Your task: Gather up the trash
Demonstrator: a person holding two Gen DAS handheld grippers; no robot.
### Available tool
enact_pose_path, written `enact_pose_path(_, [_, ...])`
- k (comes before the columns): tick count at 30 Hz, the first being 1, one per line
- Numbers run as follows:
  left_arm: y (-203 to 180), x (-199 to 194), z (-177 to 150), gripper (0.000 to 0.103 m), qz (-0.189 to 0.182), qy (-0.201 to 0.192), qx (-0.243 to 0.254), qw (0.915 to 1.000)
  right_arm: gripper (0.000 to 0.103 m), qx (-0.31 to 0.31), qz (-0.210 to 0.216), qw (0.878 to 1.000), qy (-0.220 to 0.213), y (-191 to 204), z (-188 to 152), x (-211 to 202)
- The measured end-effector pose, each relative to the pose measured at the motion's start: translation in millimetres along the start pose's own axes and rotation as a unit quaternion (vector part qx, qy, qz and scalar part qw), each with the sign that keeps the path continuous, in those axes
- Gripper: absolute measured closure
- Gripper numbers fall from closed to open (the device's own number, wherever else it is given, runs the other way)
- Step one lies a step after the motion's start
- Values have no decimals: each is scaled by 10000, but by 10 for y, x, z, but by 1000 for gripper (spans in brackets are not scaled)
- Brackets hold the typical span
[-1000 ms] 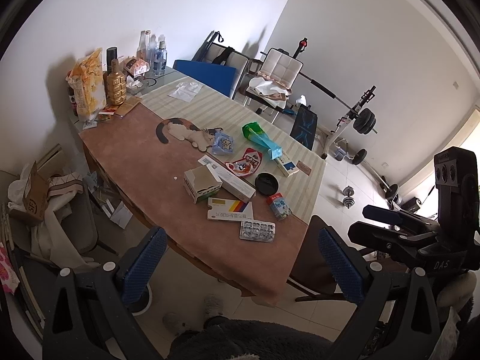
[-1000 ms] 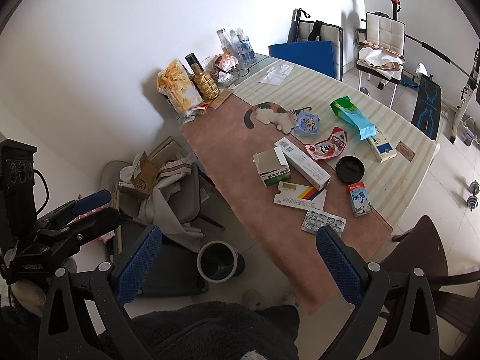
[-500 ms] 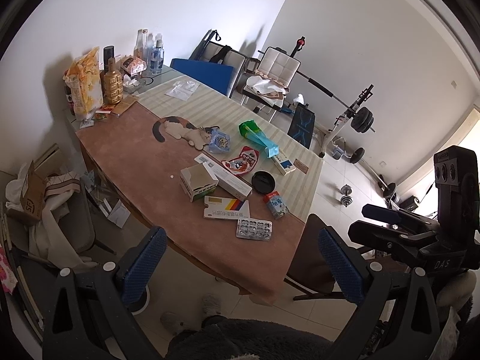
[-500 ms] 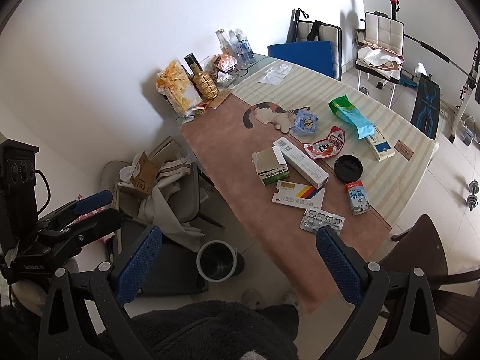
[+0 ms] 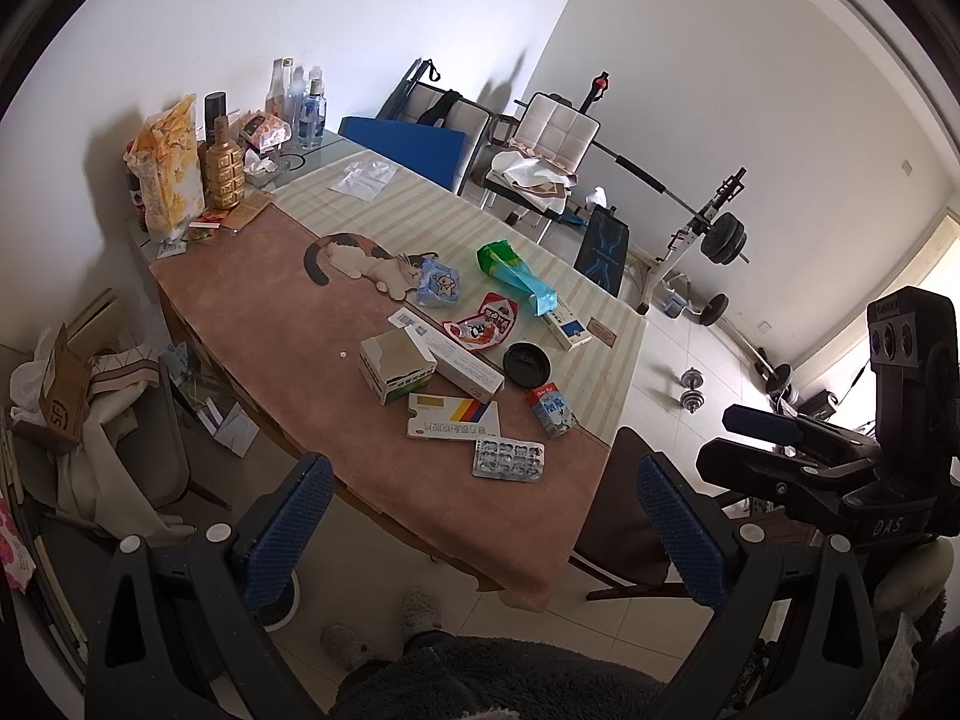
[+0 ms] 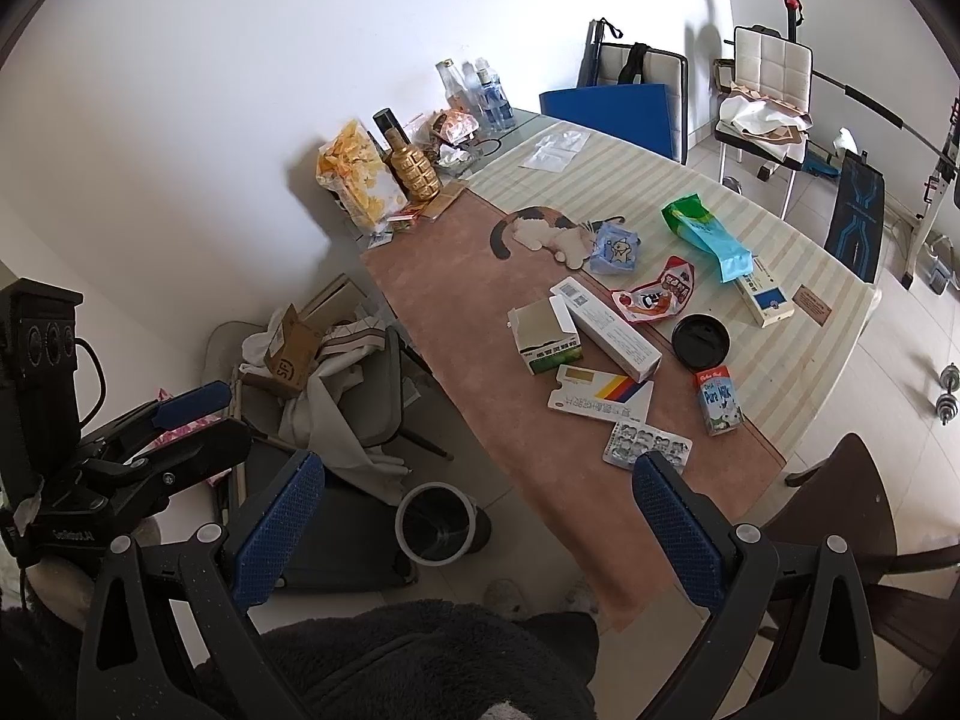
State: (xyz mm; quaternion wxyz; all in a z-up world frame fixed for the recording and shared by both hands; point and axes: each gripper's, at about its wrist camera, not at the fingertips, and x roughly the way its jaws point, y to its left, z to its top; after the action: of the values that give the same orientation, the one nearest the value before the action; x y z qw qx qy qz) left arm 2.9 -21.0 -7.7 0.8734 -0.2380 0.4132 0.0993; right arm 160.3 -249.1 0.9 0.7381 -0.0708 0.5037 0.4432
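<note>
Trash lies scattered on the table point(image 5: 252, 324): a blister pack point(image 5: 508, 458), a striped flat box point(image 5: 453, 416), a small milk carton point(image 5: 552, 411), a black lid point(image 5: 527, 364), a green-white box point(image 5: 397, 366), a red wrapper point(image 5: 485, 329) and a green-blue bag point(image 5: 516, 279). My left gripper point(image 5: 483, 516) hovers open before the table's near corner, holding nothing. My right gripper point(image 6: 477, 510) is open too, above the floor beside the table. A round trash bin point(image 6: 437, 523) stands on the floor below it, left of the table.
Bottles and a chip bag point(image 5: 168, 168) stand at the table's far left end. A chair piled with cloth and a cardboard box point(image 6: 336, 372) sits left of the table, and a dark chair point(image 5: 624, 516) right of the near corner. Gym gear point(image 5: 714, 234) fills the back right.
The left wrist view has drifted very slightly; the table items sit a touch higher and further left in it. Nothing on the table has moved and both grippers stay open.
</note>
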Motion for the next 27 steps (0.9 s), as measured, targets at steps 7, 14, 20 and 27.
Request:
enact_pose_path(7, [10, -7, 7, 0, 1, 2, -5, 10000, 0, 7, 0, 10000, -9, -3, -2, 1])
enact_pose_path(14, [13, -6, 7, 0, -3, 3, -8, 10000, 0, 33, 10, 10000, -12, -10, 46, -12])
enact_pose_path(20, [12, -6, 7, 0, -7, 7, -16, 10000, 0, 13, 1, 10000, -8, -24, 41, -13])
enact_pose_path(27, [-27, 4, -8, 0, -4, 6, -24, 10000, 0, 17, 14, 10000, -15, -40, 28, -15])
